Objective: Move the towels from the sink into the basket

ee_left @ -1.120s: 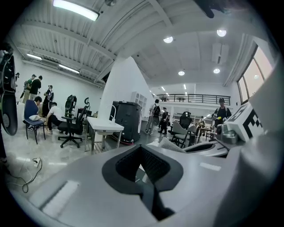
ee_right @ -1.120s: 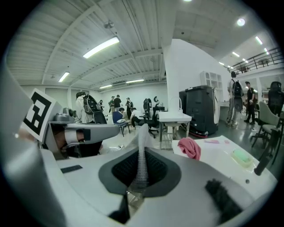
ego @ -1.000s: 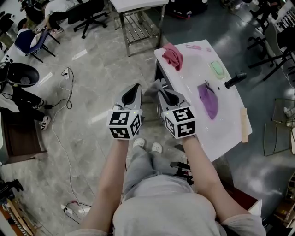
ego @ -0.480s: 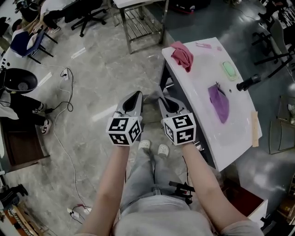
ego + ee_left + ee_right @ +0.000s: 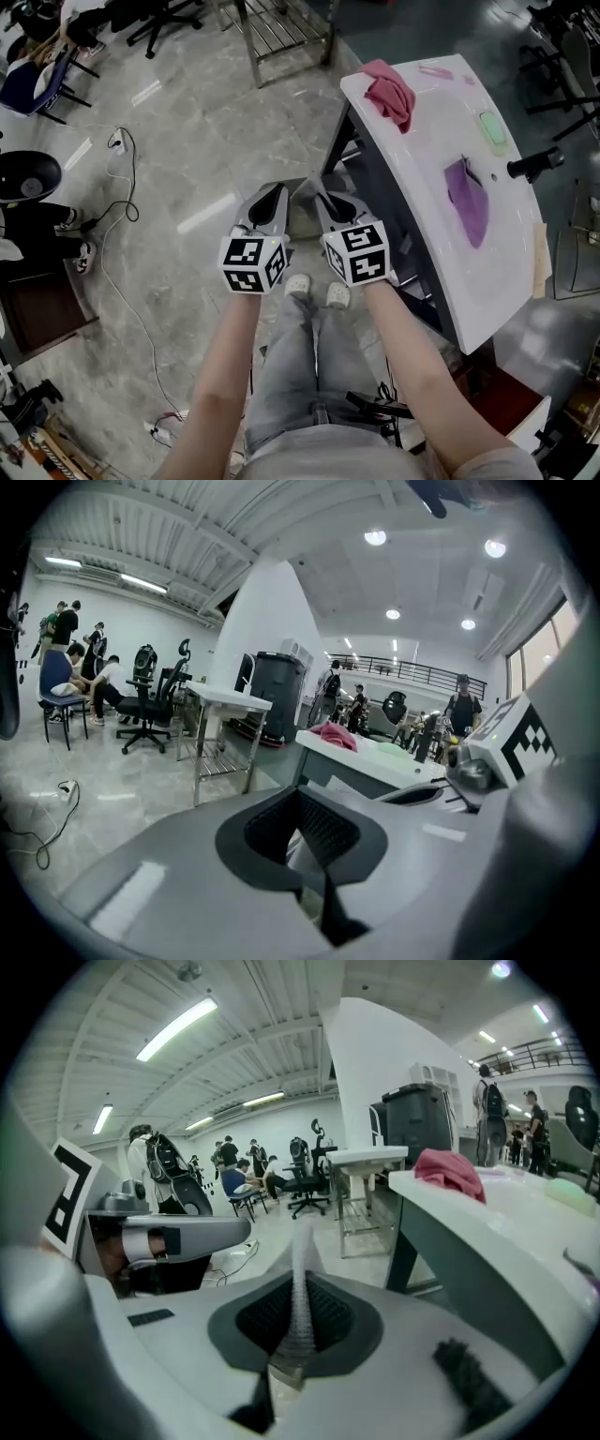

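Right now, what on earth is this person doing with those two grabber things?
A person holds a gripper in each hand. The left gripper and the right gripper are both shut on one grey towel, held between them over the floor beside the sink. A pink towel lies on the sink's corner and a purple towel in its basin. No basket is in view.

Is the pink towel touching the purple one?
Apart. The head view shows the pink towel on a corner of the sink and the purple towel down in the basin, with bare white surface between them.
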Tool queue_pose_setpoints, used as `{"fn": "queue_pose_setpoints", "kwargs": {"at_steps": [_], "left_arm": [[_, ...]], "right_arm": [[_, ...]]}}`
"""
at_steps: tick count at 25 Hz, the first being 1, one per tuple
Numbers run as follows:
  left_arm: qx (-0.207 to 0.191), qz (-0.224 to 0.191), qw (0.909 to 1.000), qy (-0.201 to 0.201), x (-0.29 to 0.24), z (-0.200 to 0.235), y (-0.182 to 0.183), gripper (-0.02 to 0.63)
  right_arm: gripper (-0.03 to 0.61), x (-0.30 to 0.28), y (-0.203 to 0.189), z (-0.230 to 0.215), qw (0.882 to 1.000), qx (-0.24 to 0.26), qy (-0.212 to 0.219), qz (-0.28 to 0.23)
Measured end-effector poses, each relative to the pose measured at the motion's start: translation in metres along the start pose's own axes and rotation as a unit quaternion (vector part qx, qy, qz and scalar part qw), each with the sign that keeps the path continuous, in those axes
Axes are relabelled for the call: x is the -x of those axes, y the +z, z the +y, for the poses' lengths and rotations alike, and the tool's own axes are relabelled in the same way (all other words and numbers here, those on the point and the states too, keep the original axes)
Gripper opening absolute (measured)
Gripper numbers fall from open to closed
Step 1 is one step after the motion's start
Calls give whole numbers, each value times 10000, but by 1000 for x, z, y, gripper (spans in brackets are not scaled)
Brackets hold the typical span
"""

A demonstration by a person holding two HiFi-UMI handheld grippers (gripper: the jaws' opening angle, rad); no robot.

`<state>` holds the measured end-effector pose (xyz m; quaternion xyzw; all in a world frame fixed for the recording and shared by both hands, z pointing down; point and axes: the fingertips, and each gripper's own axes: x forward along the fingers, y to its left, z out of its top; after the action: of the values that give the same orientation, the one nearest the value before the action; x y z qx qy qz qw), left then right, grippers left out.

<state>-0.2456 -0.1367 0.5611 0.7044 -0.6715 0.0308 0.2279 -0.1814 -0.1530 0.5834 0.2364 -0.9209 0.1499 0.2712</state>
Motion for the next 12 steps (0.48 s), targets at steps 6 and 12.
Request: {"fn": "queue_pose_setpoints", "kwargs": {"at_steps": [6,12], "left_arm": [[29,355,9993,-75,-20,20,-50,6],[120,678,9976,-64,-45,44,-103,6]], "right_arm": [[29,-38,-51,-10,9992,-237,-80,306],[29,-78,-109,-25,9976,-163,-97,668]]}}
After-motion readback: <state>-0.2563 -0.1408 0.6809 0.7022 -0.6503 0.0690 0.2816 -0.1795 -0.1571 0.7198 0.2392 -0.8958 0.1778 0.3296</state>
